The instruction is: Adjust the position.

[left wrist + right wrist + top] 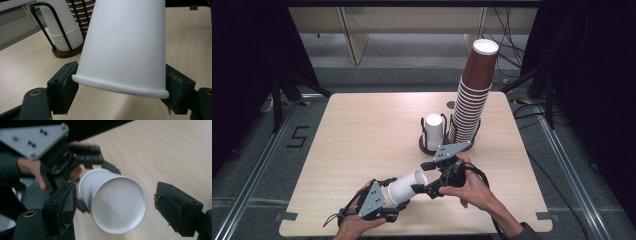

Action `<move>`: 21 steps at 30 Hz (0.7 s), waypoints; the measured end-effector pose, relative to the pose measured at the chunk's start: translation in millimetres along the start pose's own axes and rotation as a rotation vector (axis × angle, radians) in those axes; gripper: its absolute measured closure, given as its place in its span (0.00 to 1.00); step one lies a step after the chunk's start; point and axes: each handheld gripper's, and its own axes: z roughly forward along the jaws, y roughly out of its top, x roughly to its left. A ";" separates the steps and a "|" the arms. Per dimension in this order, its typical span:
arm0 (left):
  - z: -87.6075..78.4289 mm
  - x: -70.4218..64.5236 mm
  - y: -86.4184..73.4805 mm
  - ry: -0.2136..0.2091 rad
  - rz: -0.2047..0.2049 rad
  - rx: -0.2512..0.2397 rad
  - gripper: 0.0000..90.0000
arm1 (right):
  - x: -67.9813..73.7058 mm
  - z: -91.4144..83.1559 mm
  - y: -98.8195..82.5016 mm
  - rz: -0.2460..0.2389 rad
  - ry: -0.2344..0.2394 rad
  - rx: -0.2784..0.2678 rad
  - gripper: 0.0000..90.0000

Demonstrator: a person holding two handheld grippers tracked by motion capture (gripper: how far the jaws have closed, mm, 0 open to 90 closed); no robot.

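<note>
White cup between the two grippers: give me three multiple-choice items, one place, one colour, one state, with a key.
1. Where does the tall stack of brown cups stand?
A. near left corner of the table
B. in the black wire holder, right of the short white stack
C. on the floor

2. What colour is the cup held at the near edge?
A. white
B. brown
C. blue

3. How do the right gripper's jaws stand?
A. clamped on the cup's base
B. shut on nothing
C. open around the cup's base

Key: 1 B, the high view shows it in the holder. 2 A, the white cup lies in the left gripper. 3 C, the right gripper shows gaps beside the base.
</note>
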 end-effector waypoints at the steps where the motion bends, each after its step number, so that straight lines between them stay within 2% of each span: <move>1: 0.5 -1.7 0.6 -0.009 0.021 0.029 0.26 | 2.5 0.5 0.8 -0.058 -0.004 0.036 0.22; 2: 0.5 -1.7 0.6 -0.009 0.021 0.029 0.26 | 2.5 0.5 0.8 -0.058 -0.004 0.036 0.22; 3: 1.4 -2.4 1.1 -0.025 0.036 0.045 0.26 | 4.9 1.1 0.6 -0.111 -0.018 0.081 0.22; 6: 1.5 -3.9 1.4 -0.030 0.044 0.058 0.26 | 7.1 5.1 -1.0 -0.147 -0.011 0.129 0.22; 9: 2.4 -5.0 2.0 -0.042 0.062 0.062 0.26 | 7.7 7.1 -1.9 -0.146 -0.012 0.146 0.23; 12: 2.8 -5.8 2.7 -0.055 0.076 0.062 0.26 | 6.2 10.2 -4.0 -0.156 0.007 0.174 0.23; 13: 2.3 -6.7 3.1 -0.054 0.073 0.059 0.26 | 5.5 12.1 -5.5 -0.135 0.023 0.182 0.24; 17: 1.9 -6.5 3.5 -0.057 0.088 0.061 0.26 | 2.5 14.5 -7.8 -0.119 0.048 0.193 0.27; 18: 1.9 -6.4 3.4 -0.058 0.089 0.058 0.26 | 1.4 15.6 -8.2 -0.128 0.059 0.192 0.29; 19: 2.4 -7.1 3.1 -0.062 0.078 0.047 0.25 | 2.3 15.7 -9.0 -0.105 0.063 0.196 0.32; 20: 2.4 -7.1 3.1 -0.062 0.078 0.047 0.25 | 2.3 15.7 -9.0 -0.105 0.063 0.196 0.32; 21: 2.2 -7.1 2.9 -0.064 0.079 0.046 0.25 | 0.7 17.3 -9.6 -0.109 0.088 0.187 0.34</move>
